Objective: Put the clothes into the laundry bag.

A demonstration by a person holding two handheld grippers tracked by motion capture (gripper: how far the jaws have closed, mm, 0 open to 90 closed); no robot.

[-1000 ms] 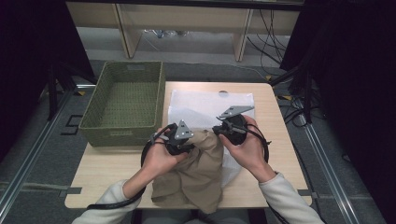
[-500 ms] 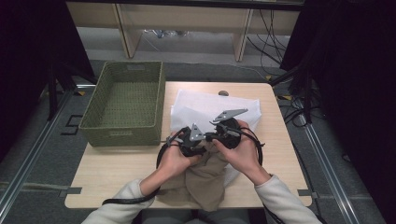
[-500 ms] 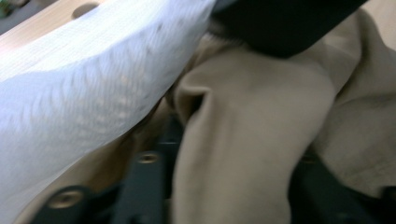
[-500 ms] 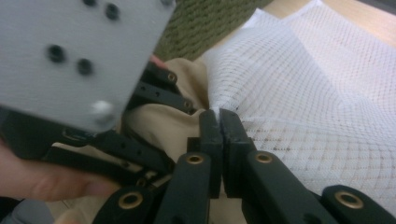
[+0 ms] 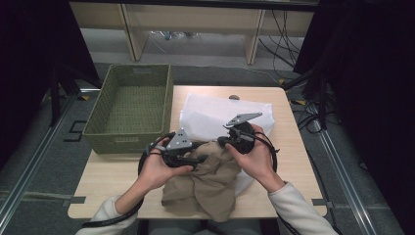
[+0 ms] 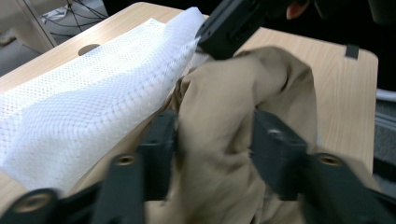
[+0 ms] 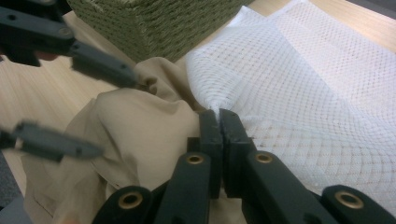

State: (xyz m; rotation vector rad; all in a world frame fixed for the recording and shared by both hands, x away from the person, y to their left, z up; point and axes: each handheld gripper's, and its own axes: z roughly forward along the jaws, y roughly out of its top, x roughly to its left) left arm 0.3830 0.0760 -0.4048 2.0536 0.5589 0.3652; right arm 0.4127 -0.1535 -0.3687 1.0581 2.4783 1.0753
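The left gripper [image 6: 212, 135] stands with its jaws roughly half apart; they have just been opening. A bunched fold of the crumpled tan cloth garment [image 6: 224, 140] lies between them and fills the gap from pad to pad. Whether the pads press on the cloth cannot be told. The right gripper [image 7: 218, 122] has its jaws together, clamped on a pinched edge of the white mesh laundry bag [image 7: 299, 88]; the netting puckers at the jaw tips.

In the high view the garment [image 5: 208, 181] lies heaped on the near middle of the light wooden table [image 5: 293, 147], directly below and between both grippers, with its far end against the mesh bag [image 5: 205, 115]. The bag lies flat on the far half of the table, beyond the grippers. The green woven rectangular basket [image 5: 129, 110] stands at the table's left edge, just beside the left gripper [image 5: 198, 157].

Both forearms enter from the bottom edge in light sleeves. The left hand [image 5: 159, 169] and the right hand [image 5: 257, 154] hold their grippers close together, jaws pointing inward toward each other over the garment. The right gripper [image 5: 222, 141] sits slightly farther from the person than the left.
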